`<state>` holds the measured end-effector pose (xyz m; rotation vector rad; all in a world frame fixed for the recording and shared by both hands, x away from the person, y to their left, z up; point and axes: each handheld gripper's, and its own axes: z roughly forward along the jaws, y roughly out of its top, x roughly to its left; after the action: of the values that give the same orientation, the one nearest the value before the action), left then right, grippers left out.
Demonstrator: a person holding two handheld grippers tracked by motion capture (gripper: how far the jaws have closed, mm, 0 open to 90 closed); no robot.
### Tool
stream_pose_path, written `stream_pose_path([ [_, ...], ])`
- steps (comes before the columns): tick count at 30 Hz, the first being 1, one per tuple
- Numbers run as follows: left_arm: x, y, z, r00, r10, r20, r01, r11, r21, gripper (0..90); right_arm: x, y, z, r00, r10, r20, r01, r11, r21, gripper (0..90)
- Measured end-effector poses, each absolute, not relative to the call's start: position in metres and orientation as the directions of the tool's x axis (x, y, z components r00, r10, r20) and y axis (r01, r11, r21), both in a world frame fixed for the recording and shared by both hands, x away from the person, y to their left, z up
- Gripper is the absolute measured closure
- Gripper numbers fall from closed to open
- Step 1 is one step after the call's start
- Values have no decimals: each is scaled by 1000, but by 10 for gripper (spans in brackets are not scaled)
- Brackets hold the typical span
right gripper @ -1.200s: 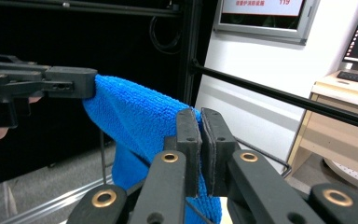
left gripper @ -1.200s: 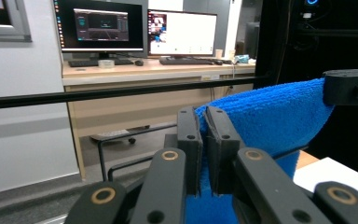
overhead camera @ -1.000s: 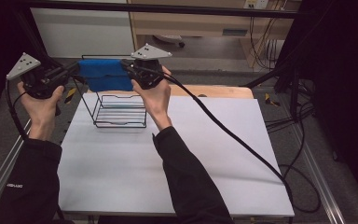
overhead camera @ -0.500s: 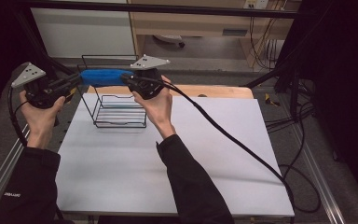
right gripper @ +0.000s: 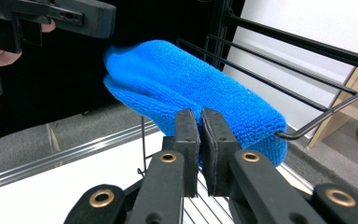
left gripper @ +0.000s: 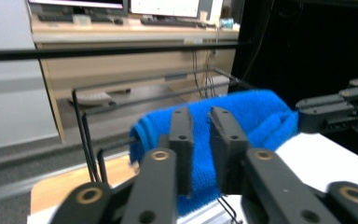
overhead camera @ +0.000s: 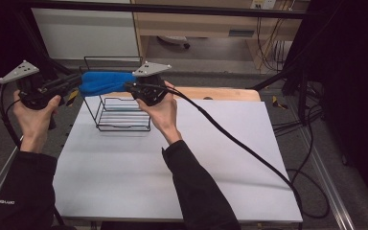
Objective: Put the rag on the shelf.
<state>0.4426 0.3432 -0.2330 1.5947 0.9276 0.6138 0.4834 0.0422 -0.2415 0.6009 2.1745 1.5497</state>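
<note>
A blue towel [overhead camera: 105, 82] lies folded over the top front bar of a black wire rack [overhead camera: 122, 117] at the table's back left. My right gripper [overhead camera: 130, 88] is at the towel's right end, jaws shut on the towel [right gripper: 191, 79] just past the tips [right gripper: 200, 116]. My left gripper [overhead camera: 76, 85] is level with the towel's left end. In the left gripper view its jaws [left gripper: 200, 116] stand a little open, and the towel [left gripper: 261, 112] shows through the gap behind them. The right gripper [left gripper: 326, 112] also shows there at the towel's far end.
The rack stands on a white table top [overhead camera: 220, 158], with a wooden strip [overhead camera: 220, 93] along the back edge. A thick black cable [overhead camera: 230, 139] trails from the right gripper across the table to the right. Wooden furniture and loose cables lie beyond the table.
Both grippers have come down and toward the rack with the towel. It was stretched flat between them and now rests rolled over the rack's bar. The left jaws have parted.
</note>
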Motion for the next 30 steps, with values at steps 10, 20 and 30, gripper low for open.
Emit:
stream_pose_path([
  [10,453,336,-259,557,825,-91,349,-134,927,900,484,44,-246,-836,542,-85,111,318,942,814],
  [20,462,330,-274,541,839,-58,347,-160,924,900,489,46,-252,-856,517,5,193,310,931,763],
  [30,468,330,-283,538,841,-64,347,-151,926,900,502,39,-275,-818,575,26,250,314,916,876],
])
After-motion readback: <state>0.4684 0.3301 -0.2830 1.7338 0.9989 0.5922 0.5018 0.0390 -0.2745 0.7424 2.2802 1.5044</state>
